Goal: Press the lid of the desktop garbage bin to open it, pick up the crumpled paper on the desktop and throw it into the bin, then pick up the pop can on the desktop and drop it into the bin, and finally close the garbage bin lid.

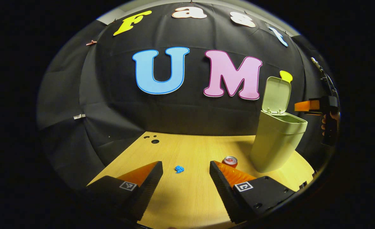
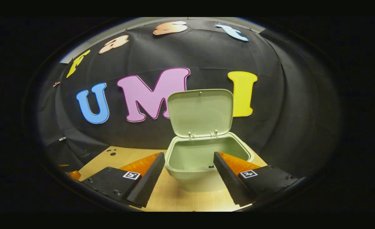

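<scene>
The pale green bin (image 1: 278, 143) stands on the wooden desktop (image 1: 187, 197) at the right, its lid (image 1: 276, 94) swung up. A small blue crumpled paper (image 1: 179, 169) lies ahead of my left gripper (image 1: 186, 167), which is open above the desk with nothing between its fingers. A red pop can (image 1: 230, 161) stands just behind that gripper's right finger, left of the bin. In the right gripper view the bin (image 2: 203, 159) is close ahead, its lid (image 2: 201, 112) upright. My right gripper (image 2: 189, 159) hovers open at its near rim, holding nothing. The right gripper (image 1: 314, 106) also appears beyond the bin, held by a hand (image 1: 329, 119).
Small round holes (image 1: 152, 139) mark the desktop's far left corner. The black cloth wall runs close behind the desk and the bin. The desk's edge curves away at the left and right.
</scene>
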`<state>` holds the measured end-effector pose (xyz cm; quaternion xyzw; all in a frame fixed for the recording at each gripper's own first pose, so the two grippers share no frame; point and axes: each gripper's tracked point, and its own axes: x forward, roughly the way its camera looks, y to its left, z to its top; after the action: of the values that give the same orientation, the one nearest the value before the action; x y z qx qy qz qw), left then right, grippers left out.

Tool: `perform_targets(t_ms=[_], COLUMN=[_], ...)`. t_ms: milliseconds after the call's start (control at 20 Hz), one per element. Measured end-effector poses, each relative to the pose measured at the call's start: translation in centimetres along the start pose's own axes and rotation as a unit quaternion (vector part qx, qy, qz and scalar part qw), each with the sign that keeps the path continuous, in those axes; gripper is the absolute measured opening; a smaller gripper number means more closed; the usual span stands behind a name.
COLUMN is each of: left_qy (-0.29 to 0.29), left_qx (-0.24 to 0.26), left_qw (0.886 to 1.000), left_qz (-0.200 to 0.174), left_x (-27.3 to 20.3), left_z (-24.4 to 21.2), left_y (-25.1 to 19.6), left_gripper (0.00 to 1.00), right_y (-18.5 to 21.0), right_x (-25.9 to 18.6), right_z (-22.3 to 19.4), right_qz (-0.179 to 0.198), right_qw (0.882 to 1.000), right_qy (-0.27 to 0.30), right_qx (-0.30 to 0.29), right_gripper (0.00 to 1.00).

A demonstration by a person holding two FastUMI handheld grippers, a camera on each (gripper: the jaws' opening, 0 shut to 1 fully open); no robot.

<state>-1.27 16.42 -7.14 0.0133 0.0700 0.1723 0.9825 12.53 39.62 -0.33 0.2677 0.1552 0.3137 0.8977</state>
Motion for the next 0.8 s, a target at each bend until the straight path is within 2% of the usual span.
perform_targets(t_ms=[50,100,500,800], left_qy=[0.003,0.009,0.09,0.15], left_qx=[0.002,0.005,0.04,0.038], left_qw=[1.0,1.0,0.995,0.988], left_qz=[0.0,-0.001,-0.034,-0.021], left_x=[0.8,2.0,12.0,20.1], left_z=[-0.2,-0.7,-8.0,-13.3], left_y=[0.2,0.5,0.7,1.6], left_gripper=[0.96,0.96,0.96,0.95], right_y=[0.0,-0.1,-1.2,-1.5], right_x=[-0.3,-0.6,-2.6,-3.0], right_z=[0.3,0.5,0.0,-2.4], right_qz=[-0.001,-0.003,-0.022,-0.025], right_qw=[1.0,1.0,1.0,0.999], right_qy=[-0.004,-0.008,-0.009,0.018], right_qx=[0.004,0.007,-0.014,-0.044], right_gripper=[0.92,0.98,0.98,0.98])
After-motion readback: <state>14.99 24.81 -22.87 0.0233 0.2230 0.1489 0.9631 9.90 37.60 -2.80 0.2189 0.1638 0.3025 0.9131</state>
